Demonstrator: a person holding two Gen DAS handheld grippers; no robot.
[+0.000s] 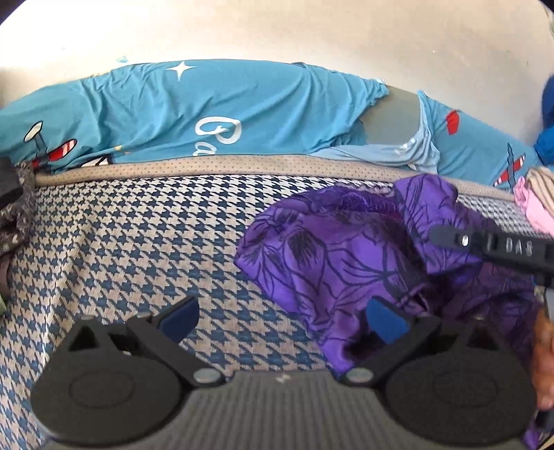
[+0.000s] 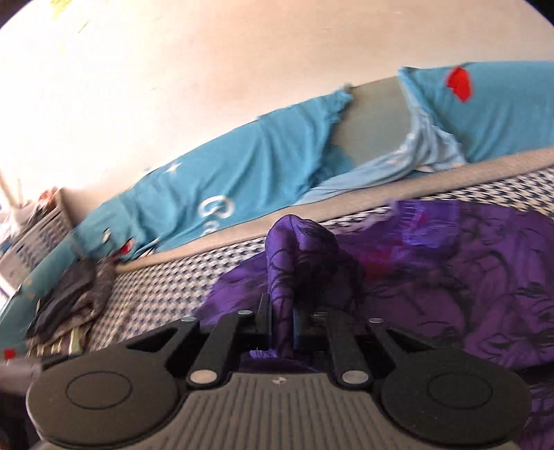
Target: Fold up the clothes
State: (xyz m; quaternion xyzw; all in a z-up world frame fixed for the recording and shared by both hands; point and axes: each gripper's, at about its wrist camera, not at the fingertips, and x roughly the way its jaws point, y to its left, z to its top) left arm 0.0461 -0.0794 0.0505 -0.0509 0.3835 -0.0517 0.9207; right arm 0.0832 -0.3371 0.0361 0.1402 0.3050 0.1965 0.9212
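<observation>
Closest up in the right wrist view, right gripper has its black fingers pressed together on a bunched ridge of the purple satin garment w/ dark floral line print; the fold stands up between the fingers toward 12 o'clock. Rest of that cloth spreads out to 3 o'clock, blurred in places, lying on the blue-and-beige houndstooth bed cover.

Left gripper sits w/ jaws spread wide, blue-padded fingertips well apart. One tip is over bare houndstooth, the other at the garment's near edge; can't tell if it touches the fabric. Nothing between the fingers.

From the left wrist view the purple garment is crumpled at approx 2–4 o'clock, w/ the right gripper's black finger coming in from 3 o'clock, gripping it.

Behind, along the far edge of the bed at 12 o'clock, teal printed bedding w/ white star and script lettering lies against the pale wall. A heap of dark grey patterned clothes sits at 9 o'clock on the bed. Pink and striped fabric peeks in at 3 o'clock, too cut off to identify.
</observation>
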